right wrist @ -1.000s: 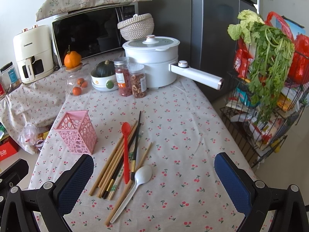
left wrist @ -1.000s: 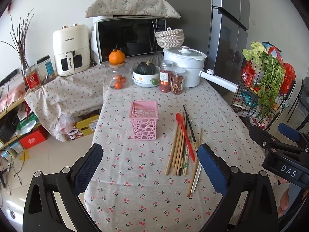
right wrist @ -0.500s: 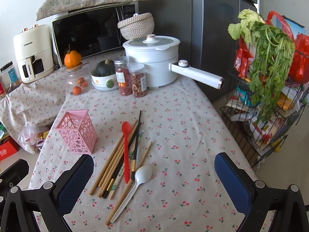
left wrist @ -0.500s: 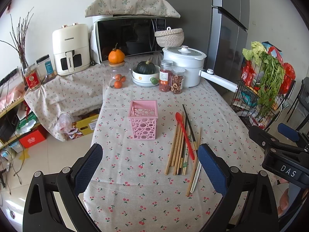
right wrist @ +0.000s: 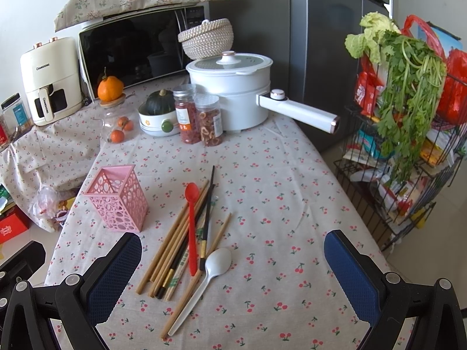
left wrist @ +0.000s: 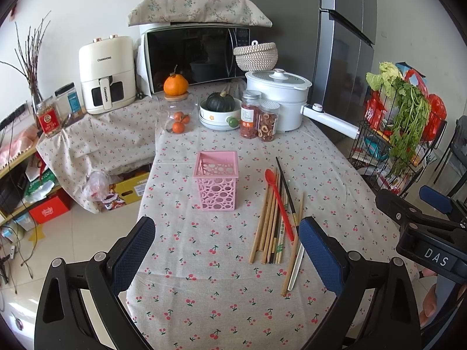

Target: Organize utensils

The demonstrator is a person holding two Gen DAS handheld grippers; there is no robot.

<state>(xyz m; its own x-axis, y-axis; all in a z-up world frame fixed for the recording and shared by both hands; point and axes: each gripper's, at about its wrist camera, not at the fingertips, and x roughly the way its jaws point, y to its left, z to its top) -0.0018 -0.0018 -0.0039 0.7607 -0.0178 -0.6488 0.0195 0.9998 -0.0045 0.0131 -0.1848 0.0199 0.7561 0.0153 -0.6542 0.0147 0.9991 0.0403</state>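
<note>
Both tools hang above the near edge of the counter (left wrist: 204, 306). Left tool (left wrist: 227, 248), lower centre of its view: fingers wide apart, empty. Right tool (right wrist: 233, 265): likewise apart, empty.

Mid-frame: chopsticks (right wrist: 175, 248), red spoon (right wrist: 191, 227) and white spoon (right wrist: 204, 280) lie loose in one bundle. Pink holder (right wrist: 118, 198) stands upright just left of them, empty.

Versus a second ago: no visible shift in tools or utensils. Judgement: sorting not yet begun.

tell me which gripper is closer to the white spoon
Right, likely. The white spoon lies just ahead between the right gripper jaws, toward its left side. The left gripper has it by its right jaw, partly hidden.
</note>
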